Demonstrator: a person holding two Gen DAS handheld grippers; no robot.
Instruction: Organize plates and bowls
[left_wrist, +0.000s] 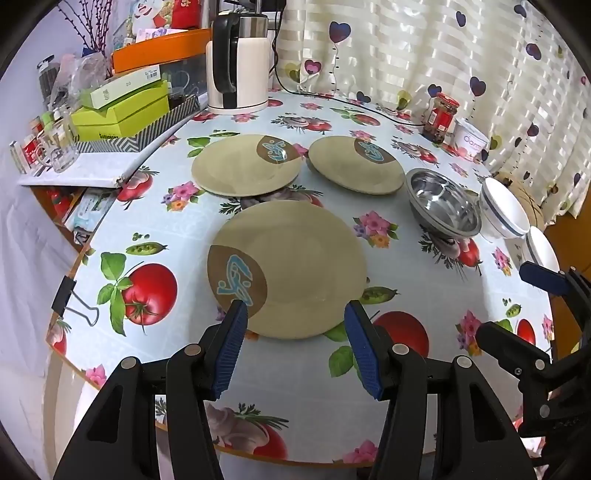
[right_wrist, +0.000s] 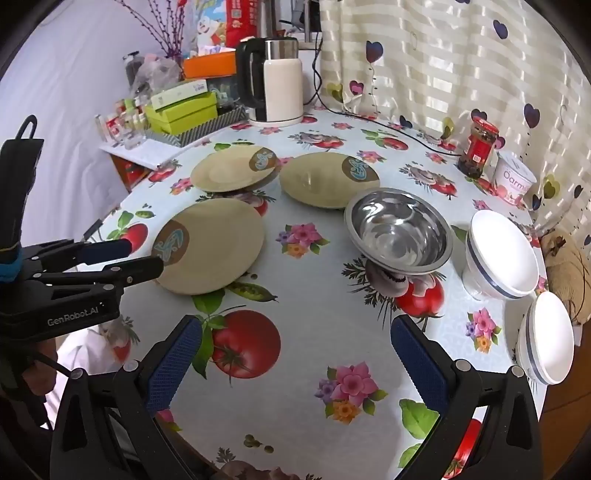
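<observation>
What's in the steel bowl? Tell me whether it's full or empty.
Empty. The steel bowl stands upright on the table, and the right wrist view looks straight onto its bare, shiny inside with only reflections, no food or liquid.

round table (right_wrist: 295, 325): three plates (right_wrist: 210, 245), steel bowl (right_wrist: 399, 229), white bowls (right_wrist: 498, 254), kettle (right_wrist: 280, 85).

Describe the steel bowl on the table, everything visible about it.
The steel bowl is a round, shiny metal bowl with a flat rolled rim and a mirror-like inside that reflects the room. It stands upright and empty on the flowered tablecloth, on a narrow base, over a printed tomato. It sits between the right-hand beige plate and a white bowl with a blue stripe; from the right wrist view it appears close to both, but contact cannot be confirmed. Neither gripper touches it.
</observation>
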